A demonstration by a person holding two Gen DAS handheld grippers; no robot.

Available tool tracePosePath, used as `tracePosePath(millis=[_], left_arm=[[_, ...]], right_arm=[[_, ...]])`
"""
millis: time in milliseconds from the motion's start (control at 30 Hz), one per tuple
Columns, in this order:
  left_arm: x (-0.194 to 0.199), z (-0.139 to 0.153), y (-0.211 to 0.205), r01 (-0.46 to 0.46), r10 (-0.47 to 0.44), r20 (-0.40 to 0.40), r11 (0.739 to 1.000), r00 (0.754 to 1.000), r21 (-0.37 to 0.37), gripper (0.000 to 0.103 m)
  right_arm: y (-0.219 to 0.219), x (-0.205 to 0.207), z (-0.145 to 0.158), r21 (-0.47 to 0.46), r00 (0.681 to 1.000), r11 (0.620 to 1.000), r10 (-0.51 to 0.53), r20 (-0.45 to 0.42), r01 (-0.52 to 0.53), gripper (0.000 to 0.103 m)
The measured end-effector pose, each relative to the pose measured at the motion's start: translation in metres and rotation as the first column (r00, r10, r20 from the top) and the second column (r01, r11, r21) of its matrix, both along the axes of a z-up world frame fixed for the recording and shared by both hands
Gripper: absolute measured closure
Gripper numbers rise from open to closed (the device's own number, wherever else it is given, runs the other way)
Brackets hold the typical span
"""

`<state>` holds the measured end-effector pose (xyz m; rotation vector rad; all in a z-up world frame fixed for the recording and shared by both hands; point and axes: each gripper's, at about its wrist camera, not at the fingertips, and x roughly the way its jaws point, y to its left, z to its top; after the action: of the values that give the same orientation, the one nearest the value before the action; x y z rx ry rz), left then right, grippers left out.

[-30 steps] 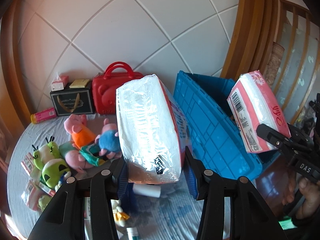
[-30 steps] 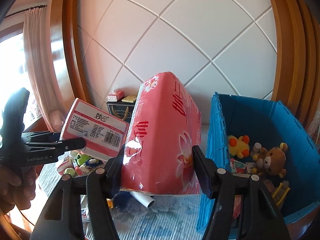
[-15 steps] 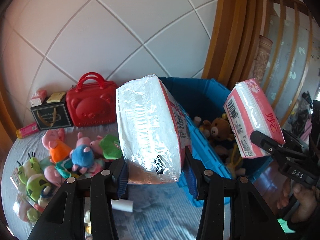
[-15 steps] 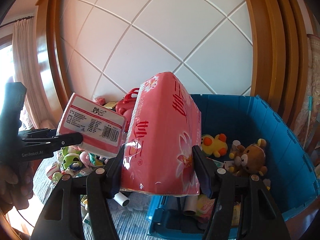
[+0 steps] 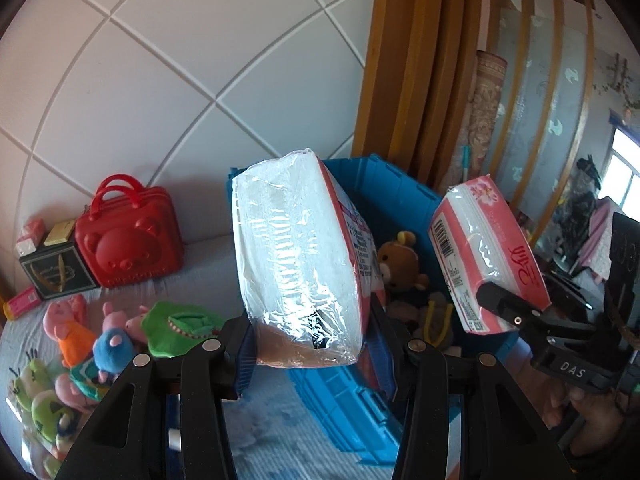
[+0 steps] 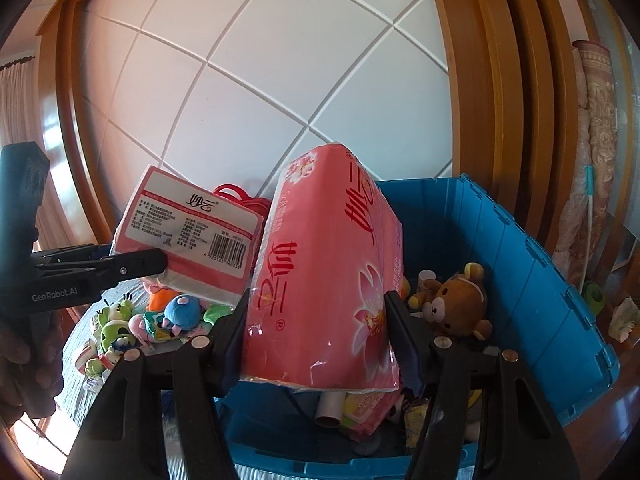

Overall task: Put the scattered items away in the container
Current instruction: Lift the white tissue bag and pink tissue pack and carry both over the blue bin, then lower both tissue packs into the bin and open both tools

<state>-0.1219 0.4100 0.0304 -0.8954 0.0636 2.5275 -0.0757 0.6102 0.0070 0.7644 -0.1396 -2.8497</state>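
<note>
My left gripper is shut on a white-and-pink tissue pack, held in the air beside the blue bin; this pack also shows in the right wrist view. My right gripper is shut on a pink tissue pack and holds it over the open blue bin; that pack also shows in the left wrist view. The bin holds a brown teddy bear, a cardboard tube and other small items.
Plush toys lie scattered on the grey bed surface left of the bin. A red bear-face case and a black box stand against the white padded wall. Wooden frames rise behind the bin.
Both grippers have moved right with their tissue packs. The right pack now hangs over the bin's inside, and the left pack has come up to the bin's left wall.
</note>
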Motion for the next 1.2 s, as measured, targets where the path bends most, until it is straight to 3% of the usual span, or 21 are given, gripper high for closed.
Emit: tracePosePath(millis=[533, 1200], left_arm=[[-0.030, -0.002, 0.078, 0.107, -0.106, 0.020, 0.994, 0.994, -0.036, 0.056], [-0.060, -0.002, 0.117, 0.152, -0.151, 0.020, 0.988, 0.988, -0.042, 0.056]], right_arm=[[0.062, -0.017, -0.021, -0.005, 0.990, 0.992, -0.129, 0.060, 0.129, 0.042], [0.082, -0.030, -0.027, -0.012, 0.981, 0.984, -0.179, 0.081, 0.180, 0.042]])
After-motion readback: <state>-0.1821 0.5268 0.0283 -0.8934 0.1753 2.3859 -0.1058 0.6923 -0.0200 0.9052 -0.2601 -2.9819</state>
